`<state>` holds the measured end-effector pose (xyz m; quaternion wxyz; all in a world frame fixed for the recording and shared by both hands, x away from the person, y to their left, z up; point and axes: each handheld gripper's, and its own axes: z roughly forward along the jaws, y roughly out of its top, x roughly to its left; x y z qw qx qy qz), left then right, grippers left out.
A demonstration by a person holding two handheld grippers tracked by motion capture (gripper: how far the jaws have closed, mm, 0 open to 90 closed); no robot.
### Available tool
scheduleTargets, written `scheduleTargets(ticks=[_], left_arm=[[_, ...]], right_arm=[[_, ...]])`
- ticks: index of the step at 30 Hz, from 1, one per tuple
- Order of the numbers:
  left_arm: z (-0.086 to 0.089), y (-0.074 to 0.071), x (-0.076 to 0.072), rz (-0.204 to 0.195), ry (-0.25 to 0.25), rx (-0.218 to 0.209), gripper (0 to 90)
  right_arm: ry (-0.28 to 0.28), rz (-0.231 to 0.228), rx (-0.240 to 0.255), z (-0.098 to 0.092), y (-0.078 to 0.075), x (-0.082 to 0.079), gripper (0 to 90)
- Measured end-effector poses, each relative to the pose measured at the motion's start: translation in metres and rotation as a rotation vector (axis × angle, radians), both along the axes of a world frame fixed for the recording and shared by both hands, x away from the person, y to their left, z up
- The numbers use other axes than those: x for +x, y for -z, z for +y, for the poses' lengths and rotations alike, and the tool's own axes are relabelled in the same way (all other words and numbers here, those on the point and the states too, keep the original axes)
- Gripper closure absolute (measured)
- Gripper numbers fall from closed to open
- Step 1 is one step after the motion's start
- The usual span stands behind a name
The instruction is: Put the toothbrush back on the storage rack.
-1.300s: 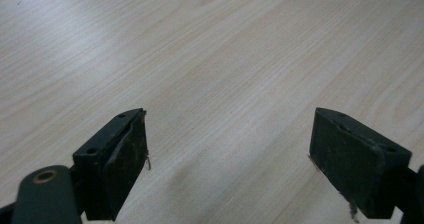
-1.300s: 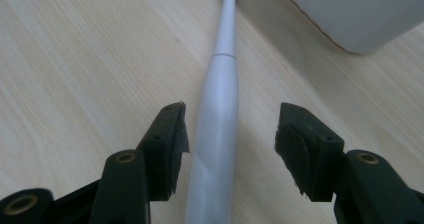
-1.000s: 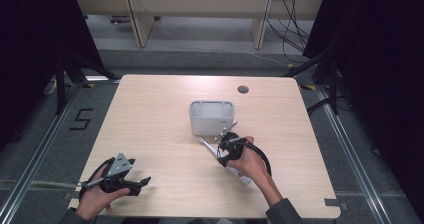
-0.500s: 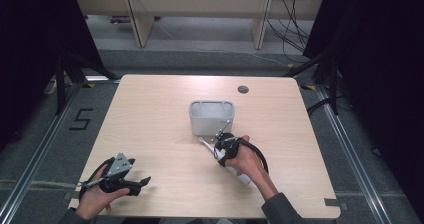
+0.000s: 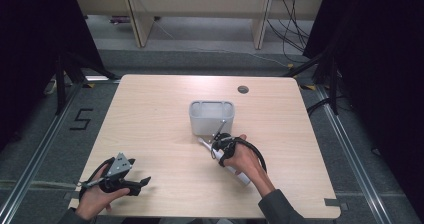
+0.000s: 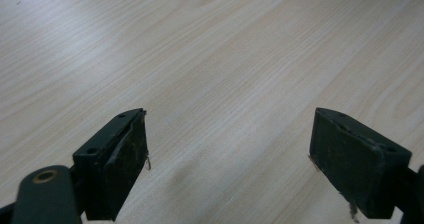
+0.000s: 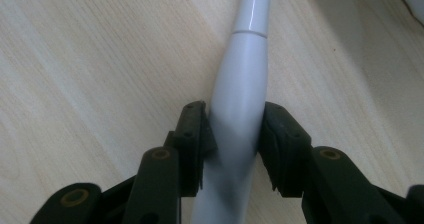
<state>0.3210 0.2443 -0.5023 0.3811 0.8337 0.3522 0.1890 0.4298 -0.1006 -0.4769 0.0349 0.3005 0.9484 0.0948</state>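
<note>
A: The right gripper has just been closing, and its jaws now sit against both sides of the white toothbrush handle, which lies flat on the table just in front of the grey bin, near the middle.

B: Risk?

A: The handle is smooth and tapered; I think it could squirt out or pivot on lifting. The left gripper is wide open, holding nothing, near the front left corner.

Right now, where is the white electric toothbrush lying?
In the high view, the white electric toothbrush lies on the table right of centre, just in front of the grey container, between the right tool's jaws.
</note>
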Motion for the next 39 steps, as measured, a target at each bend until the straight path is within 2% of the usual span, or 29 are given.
scheduleTargets(ticks=[1, 2, 3, 6, 7, 8, 9, 10, 11, 13, 14, 15, 16, 18, 19, 20, 21, 24, 26, 27, 28, 29, 30, 33, 36, 39], left_arm=[[0.0, 0.0, 0.0, -0.002, 0.0, -0.002, 15.2], [0.001, 0.0, 0.001, -0.005, 0.001, 0.018, 15.2], [0.001, 0.0, 0.001, -0.004, 0.003, 0.021, 15.2], [0.001, 0.0, 0.001, -0.005, 0.003, 0.023, 15.2], [0.001, -0.001, 0.001, -0.003, 0.001, 0.02, 15.2], [0.001, -0.001, 0.001, -0.004, 0.002, 0.021, 15.2], [0.001, 0.0, 0.001, -0.005, 0.002, 0.021, 15.2], [0.0, 0.0, 0.0, -0.003, 0.0, 0.005, 15.1], [0.001, 0.0, 0.001, -0.004, 0.003, 0.023, 15.2], [0.001, 0.0, 0.001, -0.005, 0.002, 0.018, 15.1], [0.0, 0.0, 0.0, 0.001, 0.002, -0.002, 15.2], [0.0, 0.0, 0.0, 0.002, 0.004, -0.002, 15.2], [0.001, 0.0, 0.001, -0.004, 0.002, 0.021, 15.2], [0.001, 0.0, 0.001, -0.003, 0.004, 0.022, 15.2], [0.0, 0.001, 0.0, -0.002, 0.001, -0.002, 15.1], [0.0, 0.0, 0.0, -0.002, 0.001, 0.003, 15.1], [0.0, 0.0, 0.0, -0.002, 0.002, 0.002, 15.1], [0.0, 0.0, 0.0, -0.002, 0.002, 0.002, 15.1], [0.0, 0.0, 0.001, -0.002, 0.002, 0.001, 15.2], [0.0, 0.0, 0.001, 0.005, 0.005, 0.001, 15.1], [0.0, 0.0, 0.0, 0.002, 0.001, 0.001, 15.2], [0.001, 0.0, 0.001, 0.002, 0.006, 0.012, 15.1], [0.0, 0.0, 0.0, 0.001, 0.002, 0.0, 15.2], [0.001, 0.0, 0.001, 0.001, 0.007, 0.012, 15.1], [0.0, 0.0, 0.001, 0.001, 0.002, 0.001, 15.1], [0.001, 0.0, 0.001, 0.001, 0.006, 0.011, 15.1]], right_arm=[[0.01, 0.013, -0.017, 0.001, -0.001, 0.0, 63.7], [0.026, 0.014, -0.004, 0.001, 0.002, 0.0, 64.1], [0.031, 0.014, -0.032, 0.003, 0.0, 0.0, 64.3], [0.015, 0.031, -0.026, 0.003, 0.0, 0.001, 65.4], [0.033, 0.026, -0.03, 0.003, 0.001, 0.001, 65.8], [0.011, 0.022, -0.044, 0.002, 0.0, 0.002, 66.0], [0.034, 0.034, -0.048, 0.004, -0.001, 0.002, 66.1], [0.02, 0.028, -0.043, 0.003, 0.0, 0.003, 66.1], [0.028, 0.033, -0.047, 0.003, 0.0, 0.003, 66.2], [0.006, 0.034, -0.051, 0.003, 0.0, 0.005, 66.3], [0.02, 0.043, -0.051, 0.003, 0.0, 0.005, 66.3], [0.034, 0.049, -0.051, 0.004, 0.0, 0.005, 66.4], [0.027, 0.045, -0.05, 0.003, 0.0, 0.006, 66.4], [0.006, 0.038, -0.061, 0.002, 0.0, 0.007, 66.4], [0.021, 0.046, -0.056, 0.002, 0.0, 0.007, 66.4], [0.029, 0.047, -0.048, 0.002, 0.0, 0.006, 66.5], [0.008, 0.037, -0.049, 0.002, 0.0, 0.007, 66.5], [0.029, 0.041, -0.033, 0.0, 0.0, 0.005, 66.5], [0.014, 0.026, -0.032, -0.001, 0.0, 0.005, 66.5], [0.028, 0.043, -0.026, -0.001, -0.001, 0.004, 66.5], [0.048, 0.032, -0.015, -0.001, -0.001, 0.001, 66.6], [0.014, 0.023, -0.019, -0.003, -0.001, 0.003, 66.6], [0.046, 0.013, -0.018, -0.003, -0.001, 0.0, 66.6], [0.01, -0.017, 0.007, -0.007, -0.005, -0.002, 66.6], [0.038, -0.027, 0.026, -0.009, -0.008, -0.008, 66.6], [0.014, -0.067, 0.046, -0.015, -0.012, -0.01, 66.6]])
